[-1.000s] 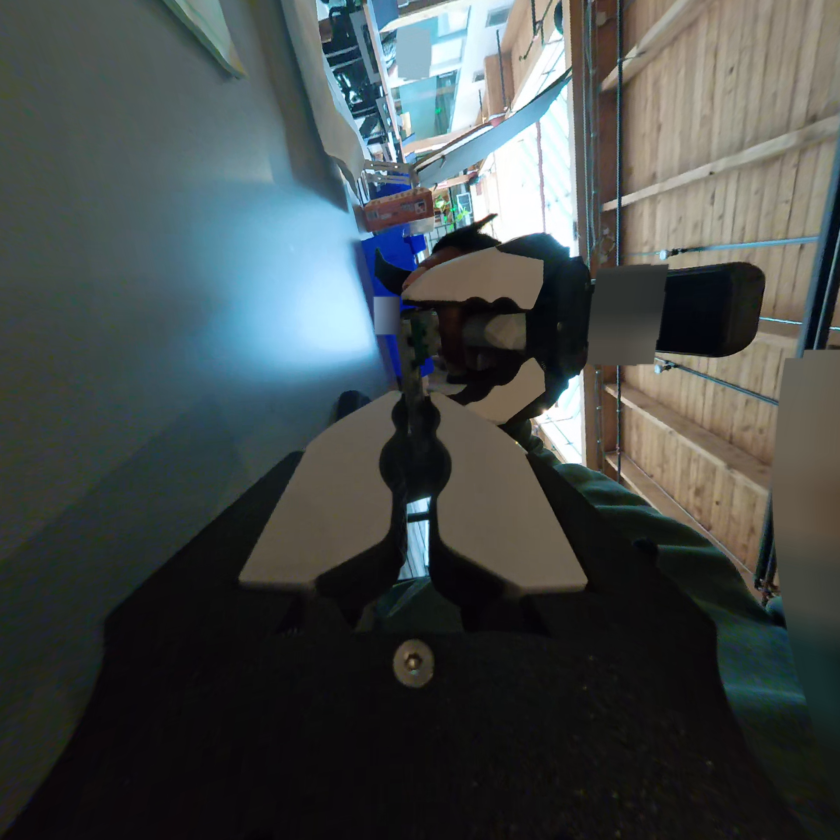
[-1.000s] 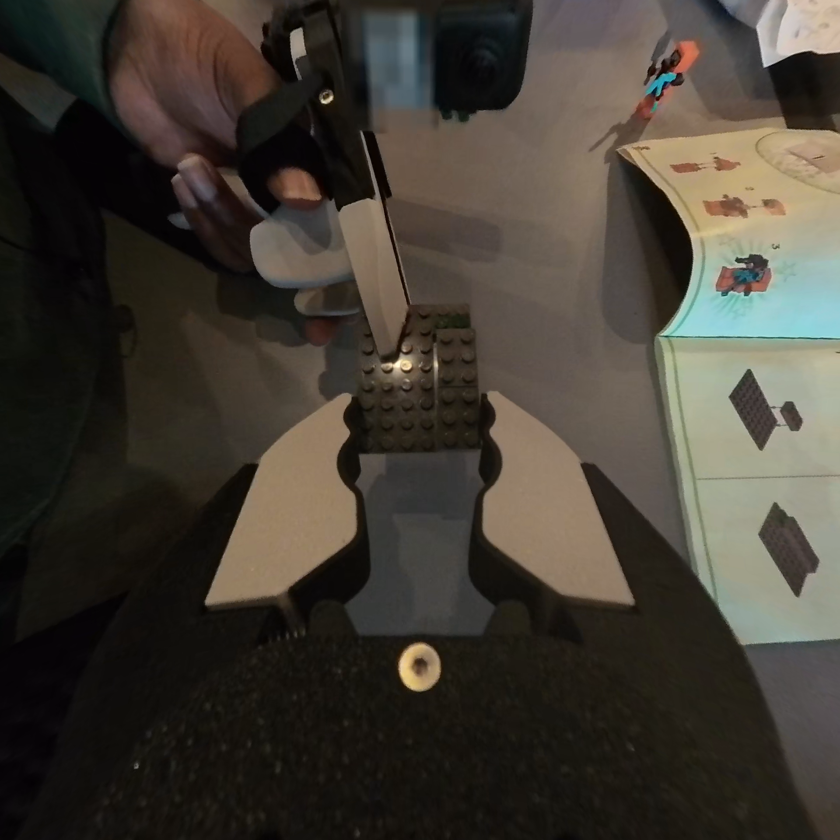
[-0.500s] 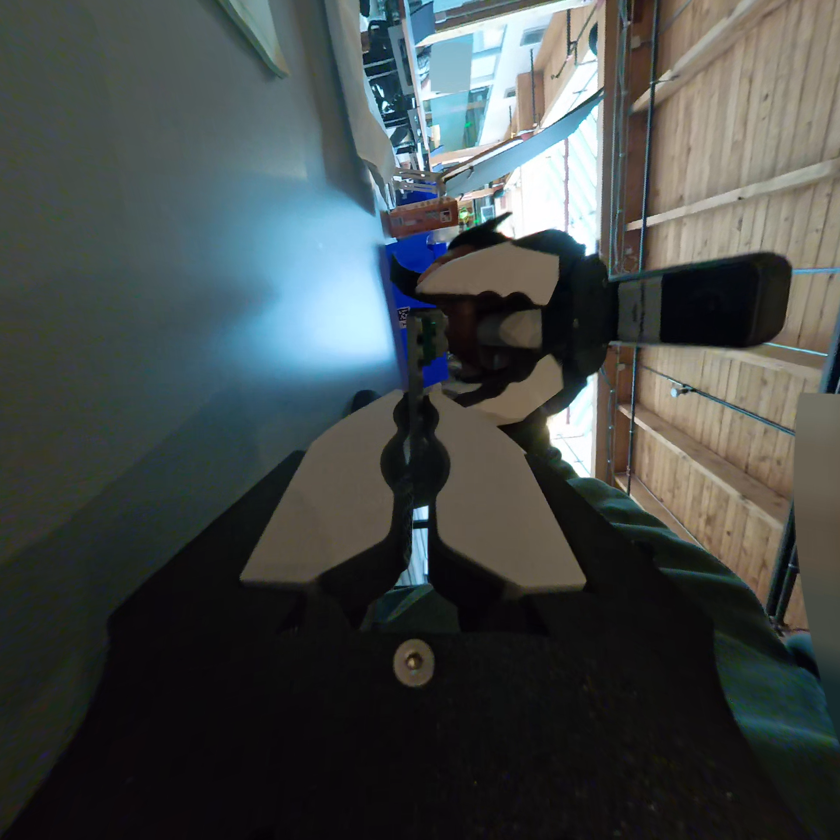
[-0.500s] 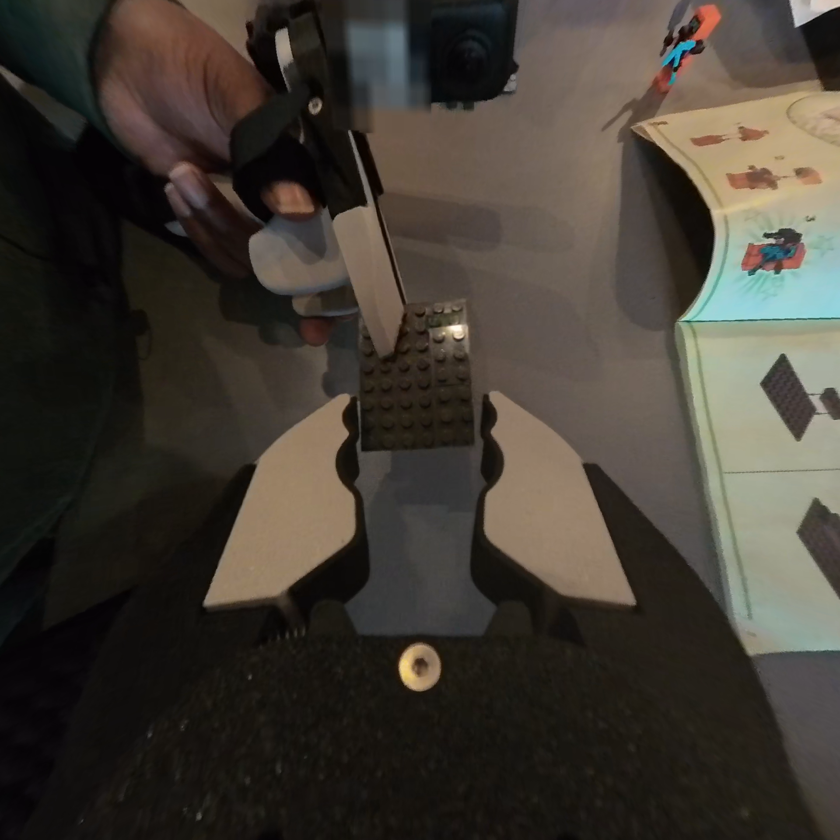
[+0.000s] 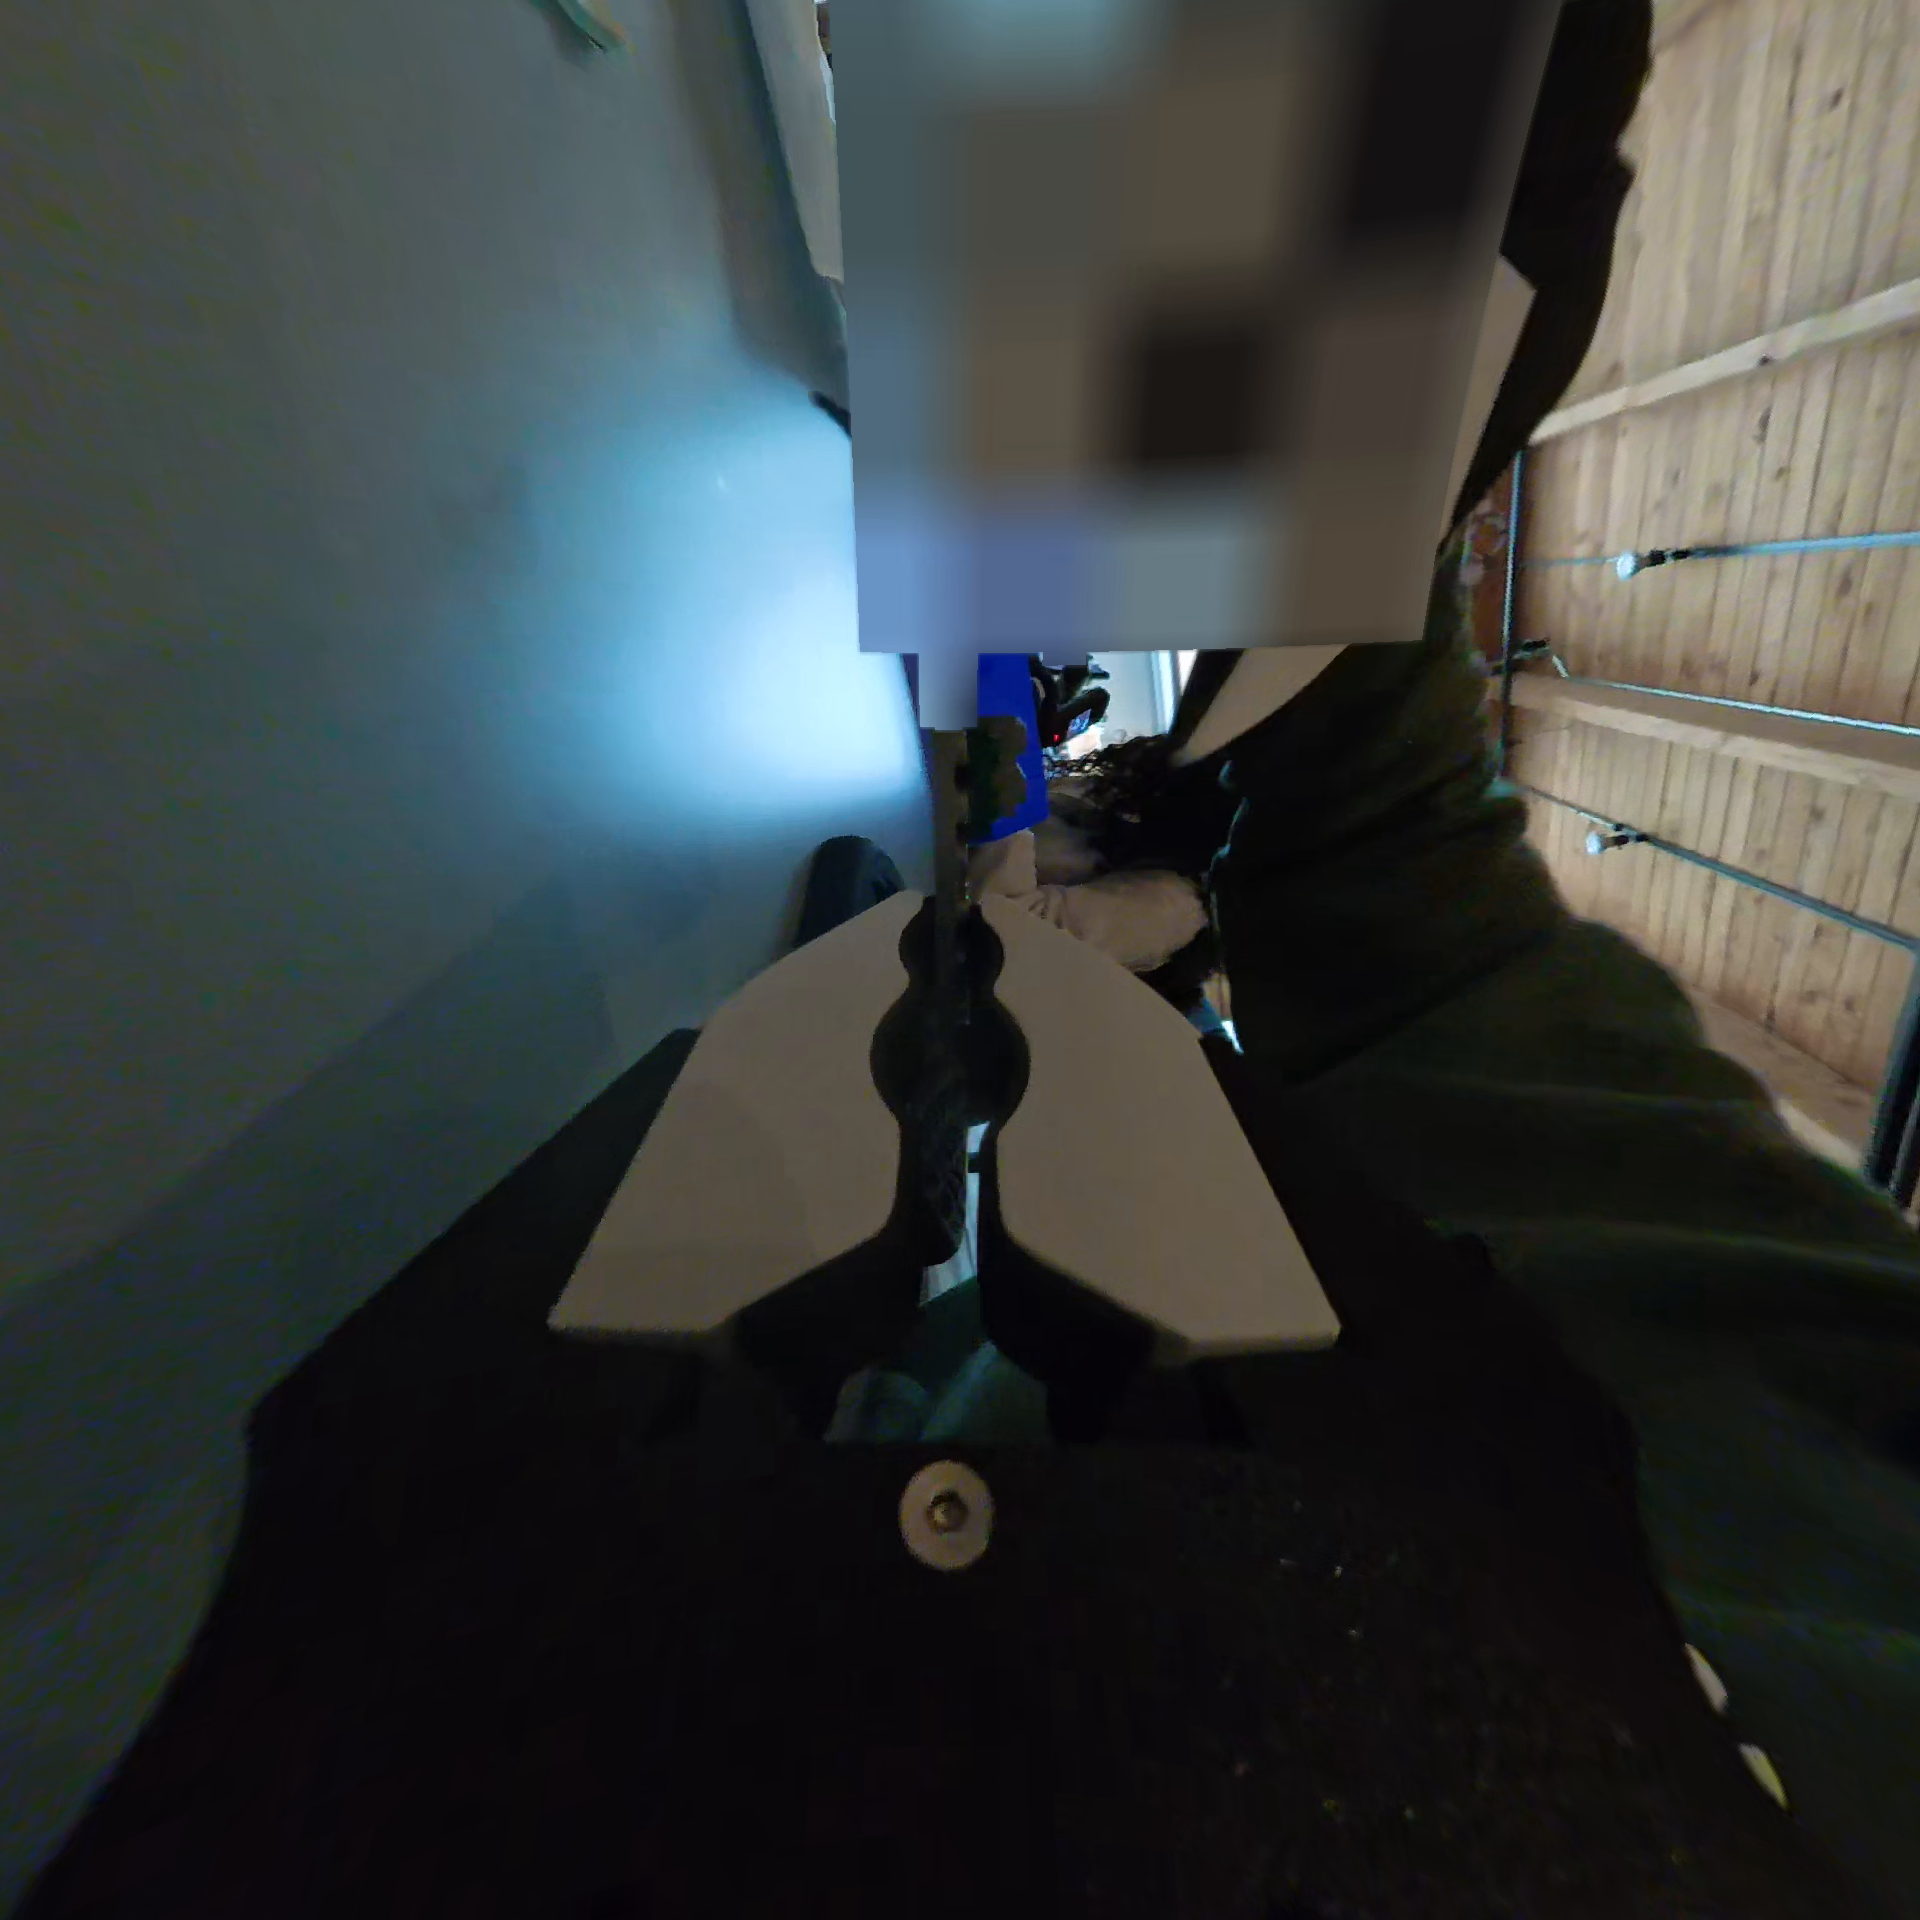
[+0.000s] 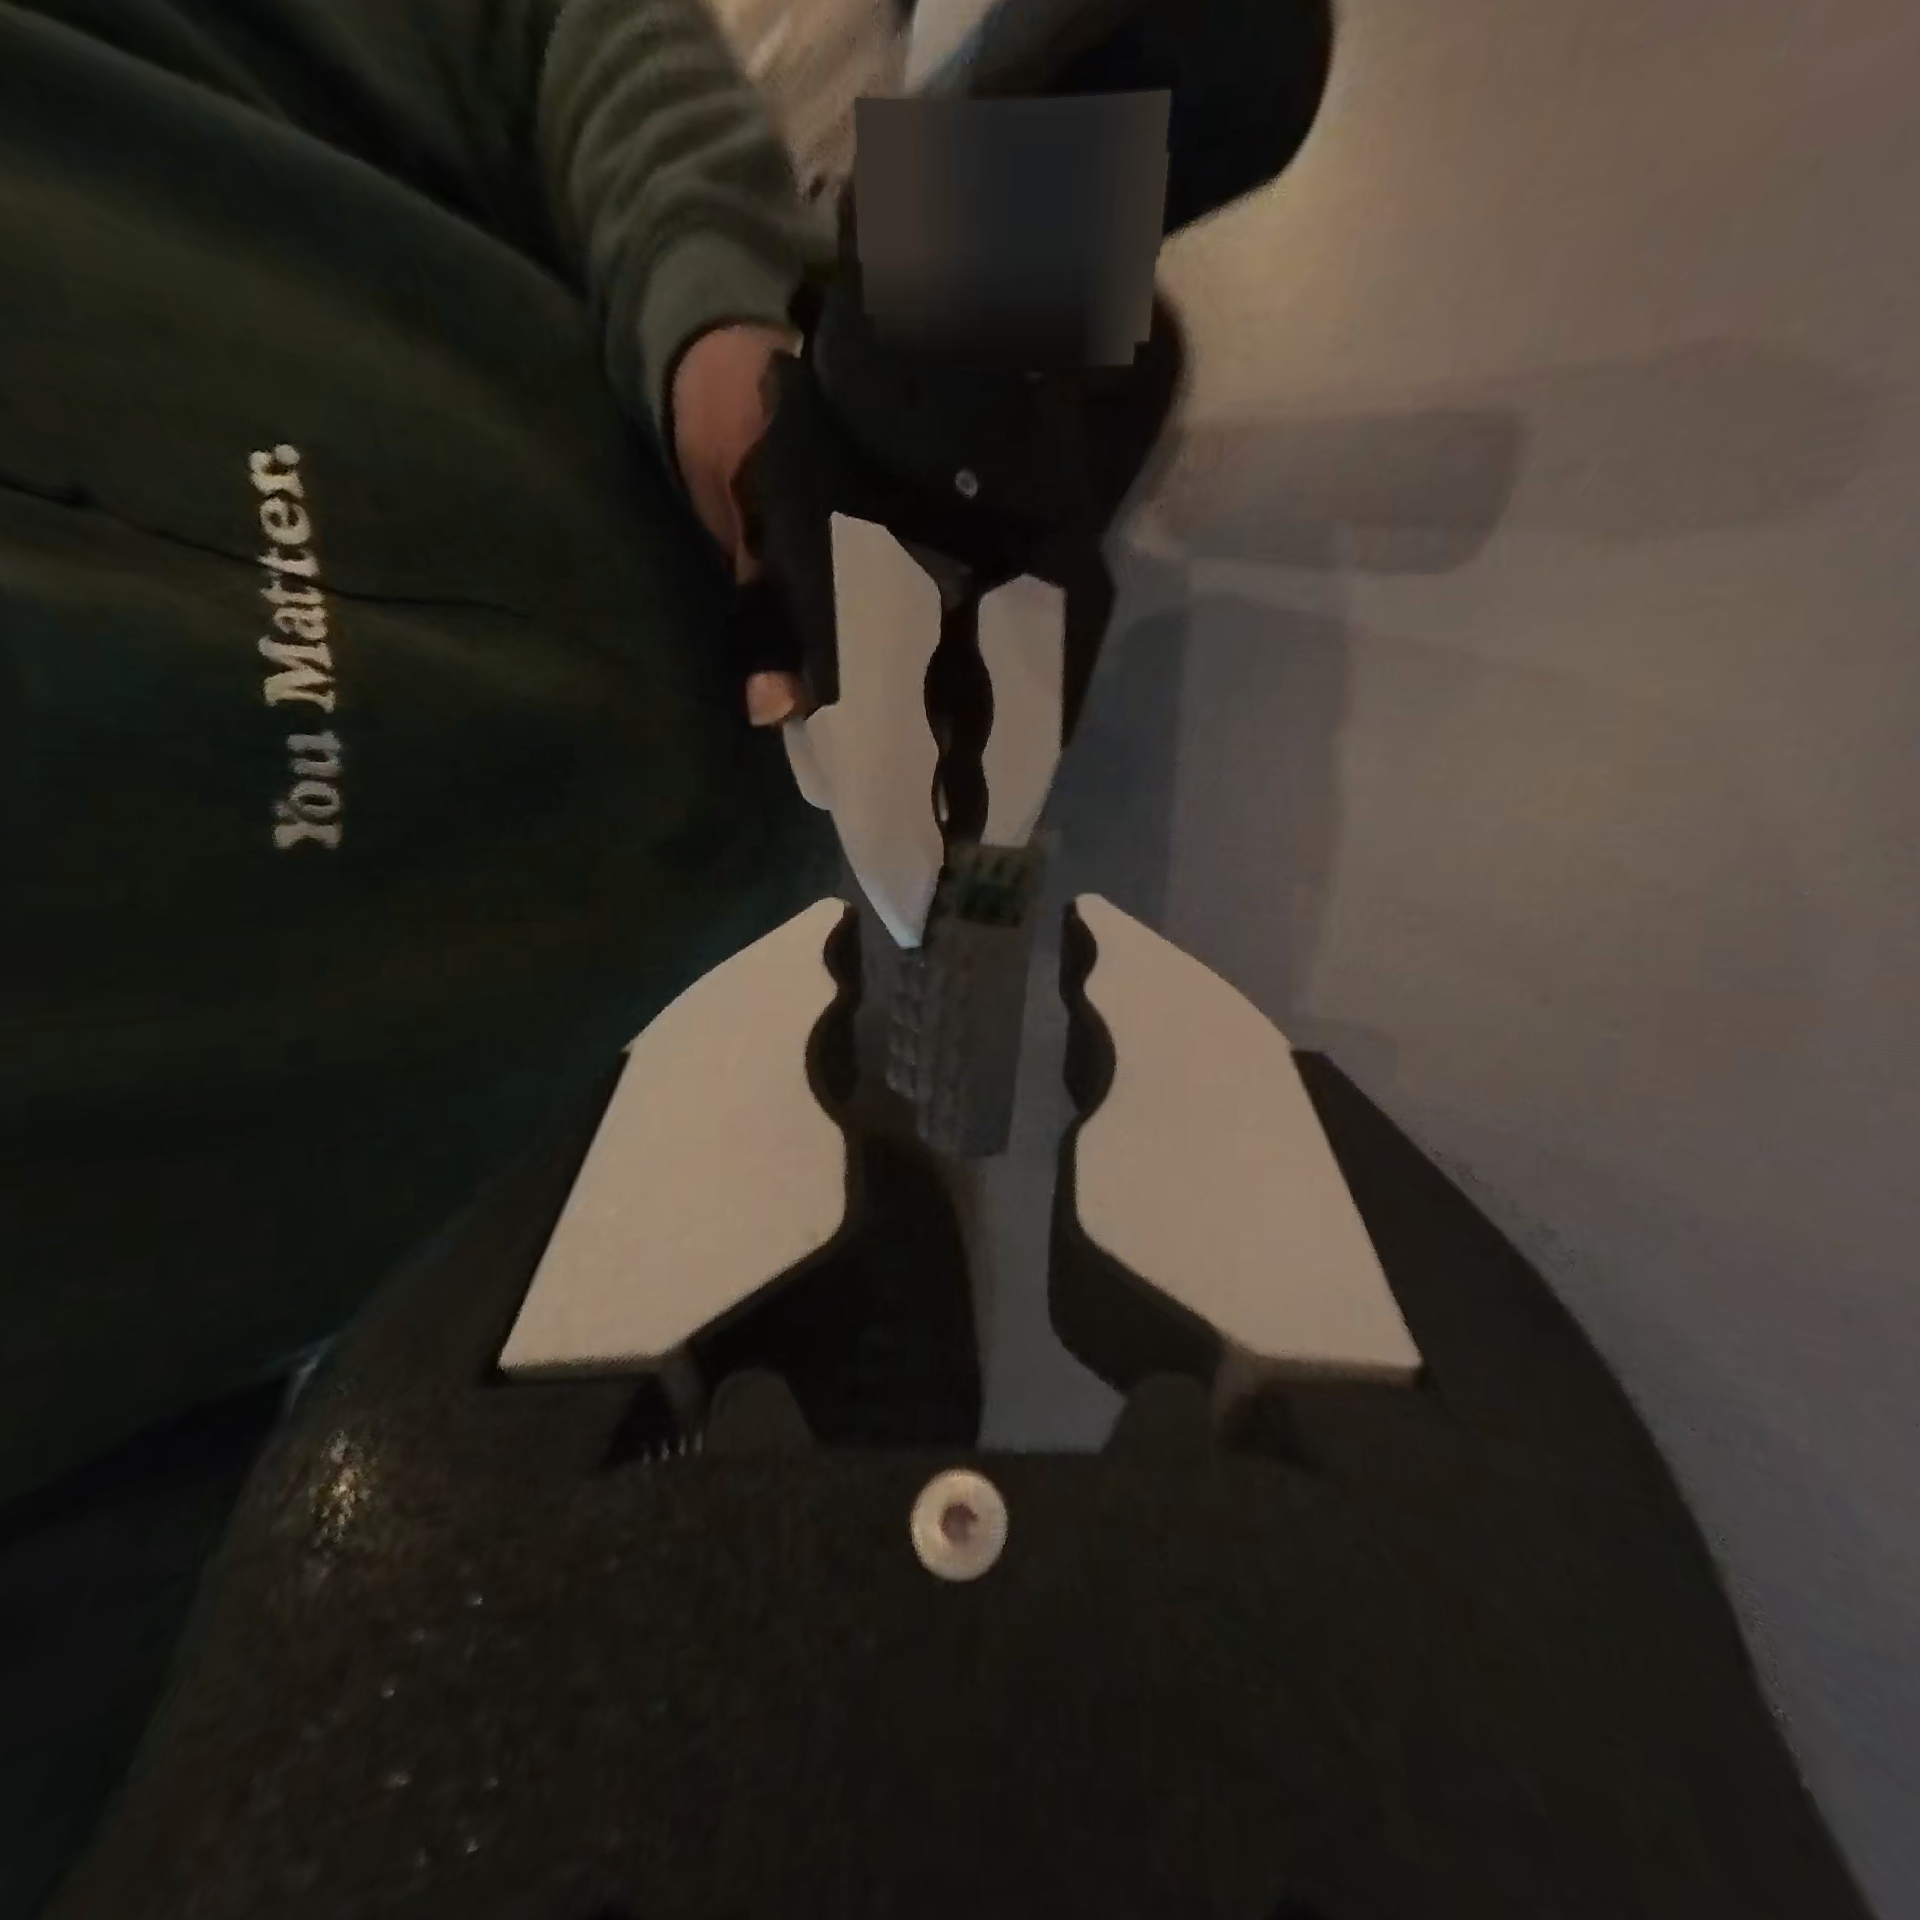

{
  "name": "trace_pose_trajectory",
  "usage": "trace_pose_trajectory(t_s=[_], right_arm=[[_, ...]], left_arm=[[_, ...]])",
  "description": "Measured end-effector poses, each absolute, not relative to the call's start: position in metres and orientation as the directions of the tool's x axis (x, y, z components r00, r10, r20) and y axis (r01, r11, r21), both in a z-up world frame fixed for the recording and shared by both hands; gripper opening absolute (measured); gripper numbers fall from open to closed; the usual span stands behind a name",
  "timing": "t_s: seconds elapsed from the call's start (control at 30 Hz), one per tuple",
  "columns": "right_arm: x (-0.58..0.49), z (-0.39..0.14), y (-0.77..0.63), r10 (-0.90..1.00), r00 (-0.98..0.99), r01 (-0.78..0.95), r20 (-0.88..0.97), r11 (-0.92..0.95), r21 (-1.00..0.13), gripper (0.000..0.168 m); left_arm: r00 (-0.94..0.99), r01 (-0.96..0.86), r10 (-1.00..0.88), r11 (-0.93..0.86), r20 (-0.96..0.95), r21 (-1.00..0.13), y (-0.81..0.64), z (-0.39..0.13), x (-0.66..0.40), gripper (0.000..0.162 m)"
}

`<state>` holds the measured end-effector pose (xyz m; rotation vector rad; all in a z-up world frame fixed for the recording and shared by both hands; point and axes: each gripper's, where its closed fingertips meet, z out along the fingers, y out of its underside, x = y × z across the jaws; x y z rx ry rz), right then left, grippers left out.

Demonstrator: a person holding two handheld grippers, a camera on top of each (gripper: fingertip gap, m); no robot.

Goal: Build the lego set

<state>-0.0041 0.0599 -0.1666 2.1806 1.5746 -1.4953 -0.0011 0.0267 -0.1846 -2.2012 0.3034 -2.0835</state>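
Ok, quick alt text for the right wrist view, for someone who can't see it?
The left gripper is shut on a dark studded lego plate, holding it edge-up between the right gripper's open fingers, which do not touch it. A person's dark green sleeve fills the left; grey tabletop lies right.

The dark grey studded plastic lego plate (image 6: 951, 1049) looked matt; the dark green cloth sleeve (image 5: 1558, 1143) soft; at three o'clock, the pale wooden plank wall (image 5: 1766, 260) rough-grained.
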Motion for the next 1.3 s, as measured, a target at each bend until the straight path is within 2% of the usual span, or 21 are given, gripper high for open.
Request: trace_pose_trajectory(t_s=[0.27, 0.67, 1.3], right_arm=[[-0.016, -0.183, 0.053, 0.615, -0.038, 0.826, -0.788, -0.425, -0.372, 0.024], [-0.018, -0.187, 0.05, 0.57, -0.057, 0.857, -0.819, -0.394, -0.334, 0.013], [-0.021, -0.176, 0.035, 0.613, -0.19, 0.834, -0.767, -0.312, -0.455, 0.01]], left_arm=[[0.06, -0.09, -0.24, -0.968, 0.969, -0.234, 0.026, -0.187, -0.008, 0.005], [0.054, -0.09, -0.252, -0.965, 0.966, -0.247, 0.026, -0.187, -0.011, 0.005], [0.04, -0.172, -0.37, -0.917, 0.928, -0.359, 0.011, -0.178, -0.021, 0.005]])
